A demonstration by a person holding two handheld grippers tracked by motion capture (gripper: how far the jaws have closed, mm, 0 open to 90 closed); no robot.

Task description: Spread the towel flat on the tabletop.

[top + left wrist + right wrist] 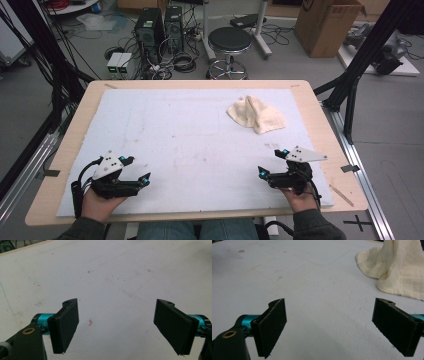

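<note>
Cream-coloured crumpled knit cloth (256, 114) sits bunched in a soft heap on the far right part of the white foam board (170, 135), and that's clearly what I'm going after. Both tools are parked at the near edge, probably just a resting start pose: left gripper (138, 171) near the left corner, right gripper (270, 162) near the right one, each with its jaws spread wide and nothing between them. From the right gripper view the cloth (397, 267) is up ahead and off to the right, well apart from the pads, so my guess is that hand goes first.

Room-wise it's easy. Bare board between me and the heap, no clutter anywhere on it. Only thing I'd watch is that the cloth lies fairly near the board's right and far edges, with the light wooden table (60, 165) rim just beyond, so dragging it outward could push it off.
</note>
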